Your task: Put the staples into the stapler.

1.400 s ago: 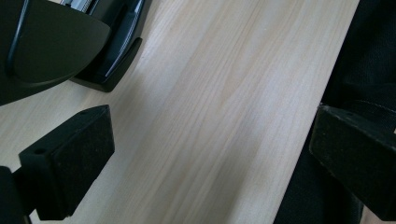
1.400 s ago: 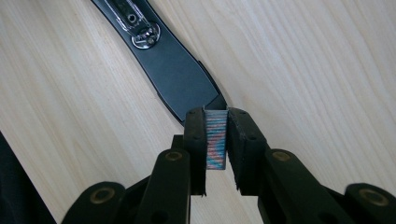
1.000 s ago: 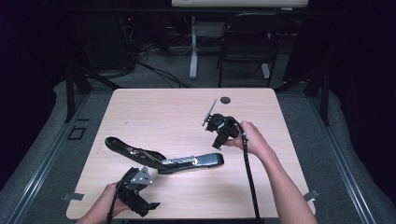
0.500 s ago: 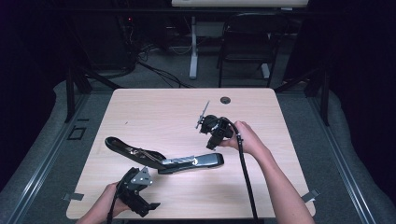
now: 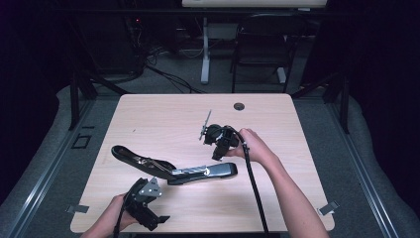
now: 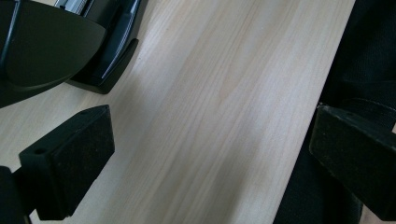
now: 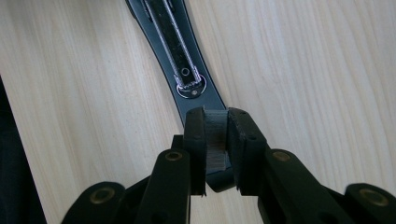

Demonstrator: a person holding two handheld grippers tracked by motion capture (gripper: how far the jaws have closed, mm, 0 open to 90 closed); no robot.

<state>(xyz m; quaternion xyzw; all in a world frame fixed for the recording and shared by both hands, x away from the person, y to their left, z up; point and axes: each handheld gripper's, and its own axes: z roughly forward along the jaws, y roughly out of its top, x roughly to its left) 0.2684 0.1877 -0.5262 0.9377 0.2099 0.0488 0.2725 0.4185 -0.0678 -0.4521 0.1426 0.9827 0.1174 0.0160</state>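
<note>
Jaws: right gripper (image 7: 216, 154) nearly together over stapler (image 5: 173, 167) end; left gripper (image 6: 205, 163) wide apart, empty.

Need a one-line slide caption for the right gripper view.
Right gripper, jaws nearly closed, hovers over the end of the opened black stapler lying on the light wooden table.

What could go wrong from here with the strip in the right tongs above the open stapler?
1. The grey ribbed strip, likely staples, is pinched only at the tips of the right tongs; it might twist or slip out.
2. The left tongs stand open beside the stapler, not on it, so a push could slide it across the table.
</note>
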